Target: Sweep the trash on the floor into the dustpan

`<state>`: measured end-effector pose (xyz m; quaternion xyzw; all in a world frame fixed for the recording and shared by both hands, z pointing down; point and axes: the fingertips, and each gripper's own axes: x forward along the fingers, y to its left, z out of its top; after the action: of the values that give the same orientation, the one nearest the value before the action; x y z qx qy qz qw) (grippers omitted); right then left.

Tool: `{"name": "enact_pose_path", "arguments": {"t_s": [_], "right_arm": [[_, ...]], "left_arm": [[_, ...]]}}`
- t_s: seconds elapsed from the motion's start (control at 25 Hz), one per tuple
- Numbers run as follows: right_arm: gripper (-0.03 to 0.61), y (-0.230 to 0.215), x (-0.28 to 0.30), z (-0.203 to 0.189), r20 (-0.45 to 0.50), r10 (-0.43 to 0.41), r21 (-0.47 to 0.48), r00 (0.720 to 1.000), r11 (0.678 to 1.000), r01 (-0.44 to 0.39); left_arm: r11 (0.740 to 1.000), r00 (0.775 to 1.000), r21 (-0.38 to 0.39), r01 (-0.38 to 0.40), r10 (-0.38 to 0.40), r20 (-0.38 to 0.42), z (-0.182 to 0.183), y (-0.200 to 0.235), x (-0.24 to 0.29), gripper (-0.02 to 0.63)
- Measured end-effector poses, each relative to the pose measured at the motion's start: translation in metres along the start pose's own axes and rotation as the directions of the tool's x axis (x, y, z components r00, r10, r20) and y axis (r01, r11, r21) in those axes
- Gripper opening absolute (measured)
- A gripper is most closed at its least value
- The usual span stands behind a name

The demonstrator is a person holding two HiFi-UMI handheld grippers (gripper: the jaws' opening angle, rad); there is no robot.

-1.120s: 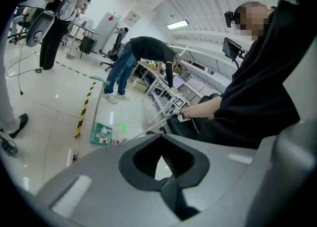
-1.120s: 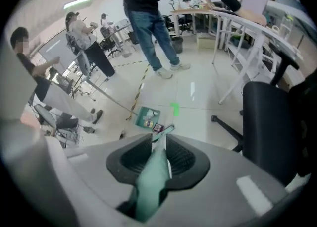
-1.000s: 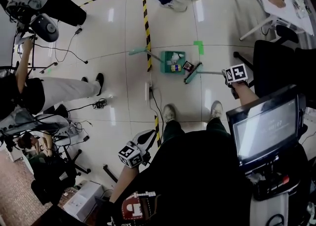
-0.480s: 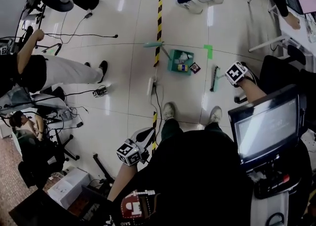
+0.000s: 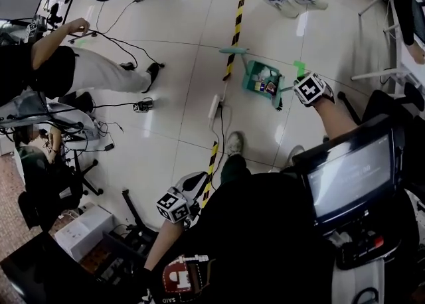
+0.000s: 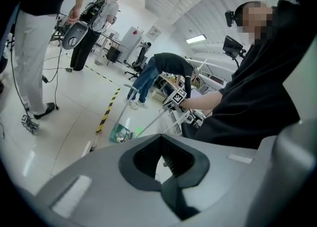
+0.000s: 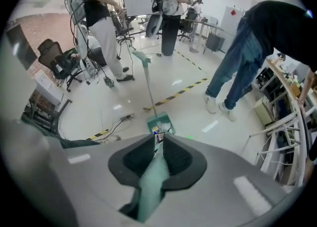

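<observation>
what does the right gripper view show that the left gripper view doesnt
Only the right gripper view: the right tongs, up close, shut on the pale green broom handle. Only the left gripper view: the left tongs, shut on nothing, and the person's forearm reaching out with the broom. Both: the green dustpan holding trash and the yellow-black floor tape.

Head view looks steeply down; all three views share the dustpan (image 5: 259, 78).
</observation>
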<state>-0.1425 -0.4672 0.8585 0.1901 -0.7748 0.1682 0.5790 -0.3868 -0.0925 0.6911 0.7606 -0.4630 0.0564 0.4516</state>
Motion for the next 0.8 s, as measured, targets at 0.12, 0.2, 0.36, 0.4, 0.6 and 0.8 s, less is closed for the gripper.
{"name": "enact_pose_path", "arguments": {"t_s": [0.12, 0.2, 0.36, 0.4, 0.6, 0.8], "right_arm": [[0.051, -0.003, -0.019, -0.015, -0.023, -0.019, 0.039, 1.000, 0.999, 0.020], [0.049, -0.011, -0.036, -0.028, -0.005, -0.033, 0.055, 0.999, 0.998, 0.033], [0.049, -0.021, -0.073, -0.075, 0.006, -0.026, 0.093, 1.000, 0.995, 0.025], [0.049, -0.023, -0.082, -0.090, 0.009, -0.021, 0.116, 1.000, 0.993, 0.020], [0.049, -0.016, -0.127, -0.165, 0.040, 0.010, 0.245, 0.999, 0.969, -0.020], [0.049, 0.002, -0.157, -0.232, 0.105, 0.061, 0.315, 0.993, 0.945, -0.092]], "left_arm": [[1.000, 1.000, 0.013, 0.007, -0.007, -0.004, 0.007, -0.002, 0.002, -0.003], [0.999, 1.000, 0.031, 0.027, -0.027, -0.004, 0.016, -0.009, 0.008, -0.003], [0.992, 0.996, 0.086, 0.088, -0.087, -0.012, 0.036, -0.029, 0.032, -0.003], [0.989, 0.994, 0.100, 0.105, -0.103, -0.019, 0.039, -0.035, 0.040, -0.003], [0.966, 0.982, 0.175, 0.188, -0.179, -0.063, 0.059, -0.065, 0.081, -0.003], [0.933, 0.963, 0.242, 0.267, -0.251, -0.096, 0.068, -0.117, 0.139, -0.003]]}}
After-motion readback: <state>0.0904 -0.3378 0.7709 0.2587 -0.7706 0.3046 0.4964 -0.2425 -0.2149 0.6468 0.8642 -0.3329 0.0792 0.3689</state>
